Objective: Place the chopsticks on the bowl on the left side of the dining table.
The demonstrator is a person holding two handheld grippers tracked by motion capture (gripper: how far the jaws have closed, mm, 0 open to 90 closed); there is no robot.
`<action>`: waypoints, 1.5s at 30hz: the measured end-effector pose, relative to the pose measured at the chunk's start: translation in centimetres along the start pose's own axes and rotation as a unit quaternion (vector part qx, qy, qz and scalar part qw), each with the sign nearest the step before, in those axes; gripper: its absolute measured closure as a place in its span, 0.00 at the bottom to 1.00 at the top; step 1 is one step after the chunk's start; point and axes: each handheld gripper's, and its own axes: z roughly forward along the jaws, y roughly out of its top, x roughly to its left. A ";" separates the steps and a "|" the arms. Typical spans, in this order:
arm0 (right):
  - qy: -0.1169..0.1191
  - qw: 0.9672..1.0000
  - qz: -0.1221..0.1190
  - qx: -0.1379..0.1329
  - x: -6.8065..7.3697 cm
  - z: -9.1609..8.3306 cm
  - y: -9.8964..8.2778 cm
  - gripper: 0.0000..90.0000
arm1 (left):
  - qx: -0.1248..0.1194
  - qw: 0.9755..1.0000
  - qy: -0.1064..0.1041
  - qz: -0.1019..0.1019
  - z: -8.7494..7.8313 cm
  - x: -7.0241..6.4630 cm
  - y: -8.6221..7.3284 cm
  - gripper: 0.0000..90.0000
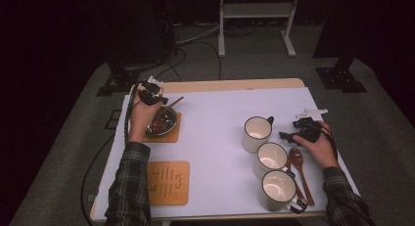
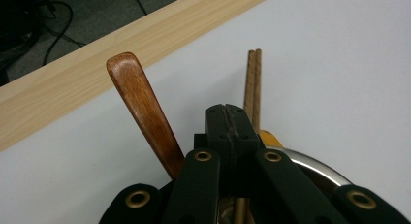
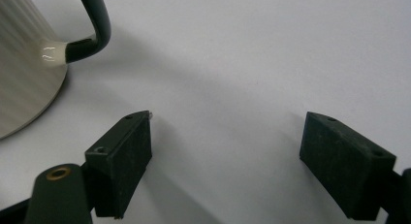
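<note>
Just over the steel bowl [image 1: 164,122] the left gripper [image 1: 157,100] is hovering, jaws pressed together with nothing between them. Right beside its closed tips, in the left gripper view, the wooden spoon handle [image 2: 145,112] is leaning out of the bowl [image 2: 315,168] on the left side of the jaws, and the chopsticks [image 2: 252,86] are running straight ahead just past the tips, slightly to the right. Both long axes are pointing away from the gripper toward the table's far edge [image 2: 97,54]. Judging by that, the next grab is turning on picking one side, spoon left or chopsticks ahead, and the jaws are needing to open first. Well apart, the right gripper [image 1: 296,129] is resting beside the mugs [image 1: 271,157], jaws standing wide apart over bare table, so the left hand [image 1: 139,116] is far nearer.
</note>
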 end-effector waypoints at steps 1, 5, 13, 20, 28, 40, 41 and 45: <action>0.000 1.000 0.000 0.000 0.0 0.0 0.0 0.19 | 0.000 1.000 0.003 -0.002 0.3 0.1 0.1 1.00; 0.000 1.000 -0.001 0.000 0.0 0.0 0.0 0.19 | 0.008 1.000 0.000 -0.004 1.3 0.5 0.3 1.00; 0.000 1.000 0.000 0.000 0.0 0.0 0.0 0.19 | 0.026 1.000 -0.011 0.008 2.4 -0.3 0.6 1.00; 0.000 1.000 0.000 0.001 0.0 0.0 0.0 0.19 | 0.031 0.999 -0.026 0.022 2.4 -1.7 0.9 1.00; 0.000 1.000 0.000 0.000 0.0 0.0 0.0 0.19 | 0.030 0.997 -0.052 0.038 2.1 -4.3 0.7 1.00; -0.001 1.000 -0.001 0.001 0.0 0.0 0.0 0.19 | 0.028 0.995 -0.074 0.054 1.3 -6.8 -0.3 1.00; -0.002 1.000 -0.001 0.001 0.0 0.0 0.0 0.19 | 0.027 0.995 -0.075 0.053 1.1 -6.8 -0.3 1.00; -0.002 1.000 -0.001 0.001 0.1 0.0 0.0 0.19 | 0.015 0.996 -0.074 0.043 -0.4 -6.1 -0.2 1.00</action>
